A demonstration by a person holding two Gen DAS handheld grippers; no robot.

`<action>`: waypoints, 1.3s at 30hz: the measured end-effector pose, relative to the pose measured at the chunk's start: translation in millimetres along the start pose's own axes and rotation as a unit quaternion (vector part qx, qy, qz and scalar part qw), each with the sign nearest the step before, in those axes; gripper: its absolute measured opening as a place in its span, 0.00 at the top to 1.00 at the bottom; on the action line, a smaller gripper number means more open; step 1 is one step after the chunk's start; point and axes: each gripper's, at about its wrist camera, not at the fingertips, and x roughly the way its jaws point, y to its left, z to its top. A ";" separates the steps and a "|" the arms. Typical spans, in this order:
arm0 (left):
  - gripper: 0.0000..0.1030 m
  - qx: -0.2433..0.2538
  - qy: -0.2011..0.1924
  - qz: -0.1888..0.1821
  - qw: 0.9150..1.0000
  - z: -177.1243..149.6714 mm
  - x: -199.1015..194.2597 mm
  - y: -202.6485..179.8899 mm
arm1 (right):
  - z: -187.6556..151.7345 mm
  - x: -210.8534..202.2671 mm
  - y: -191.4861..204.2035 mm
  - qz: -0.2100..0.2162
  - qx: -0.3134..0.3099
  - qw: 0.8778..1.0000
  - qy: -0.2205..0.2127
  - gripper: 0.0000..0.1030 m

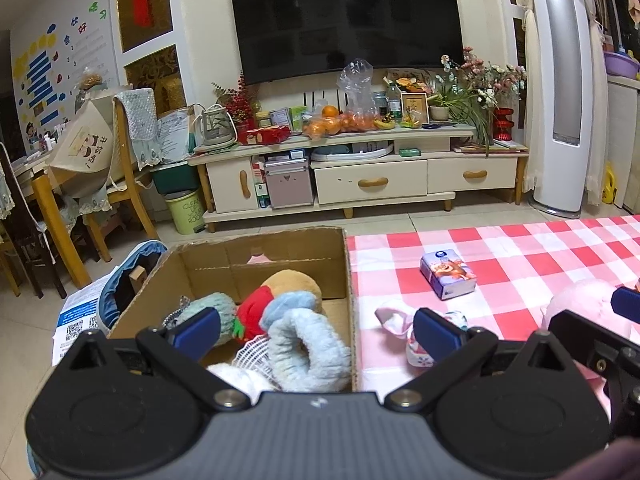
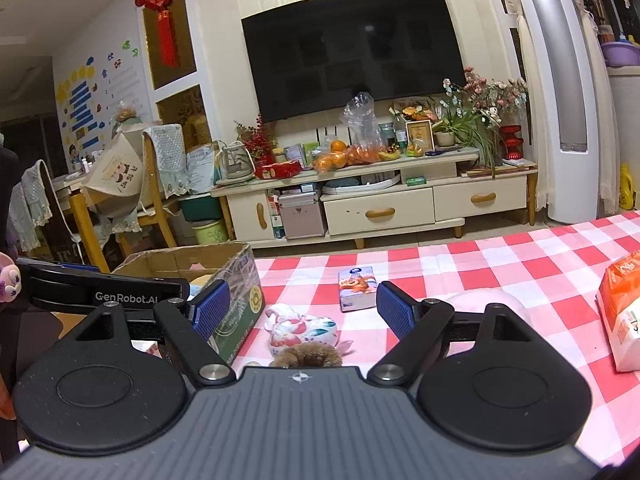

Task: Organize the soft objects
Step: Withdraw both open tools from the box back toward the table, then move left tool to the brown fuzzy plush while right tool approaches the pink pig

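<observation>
Fingers of both our grippers are spread wide, grasping nothing.

We hold the left gripper over the cardboard box, where a light-blue plush, a red plush and a brown plush lie. We hold the right gripper above the checkered tablecloth, over a floral fabric pouch and a brown furry item; a tissue pack lies beyond.
</observation>
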 end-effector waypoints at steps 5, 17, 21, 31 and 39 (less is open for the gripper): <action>0.01 0.010 0.003 -0.001 1.000 -0.4 3.0 -9.7 | -1.9 -2.0 -7.0 -0.008 0.012 1.000 0.002 0.02; 0.01 0.040 0.008 -0.012 0.999 -6.6 4.2 -33.8 | -0.3 -14.3 -36.9 -0.055 0.059 0.997 -0.007 0.02; 0.01 0.049 0.009 -0.029 0.998 -9.4 2.2 -43.9 | 1.1 -17.5 -58.4 -0.074 0.096 0.993 -0.005 0.00; 0.01 0.052 0.018 -0.082 0.995 -20.2 6.3 -71.0 | -14.4 -8.9 -107.7 -0.075 0.184 0.979 0.043 0.00; 0.02 0.046 0.030 -0.098 0.994 -26.3 18.5 -84.5 | -21.8 6.0 -112.5 -0.047 0.231 0.969 0.077 0.00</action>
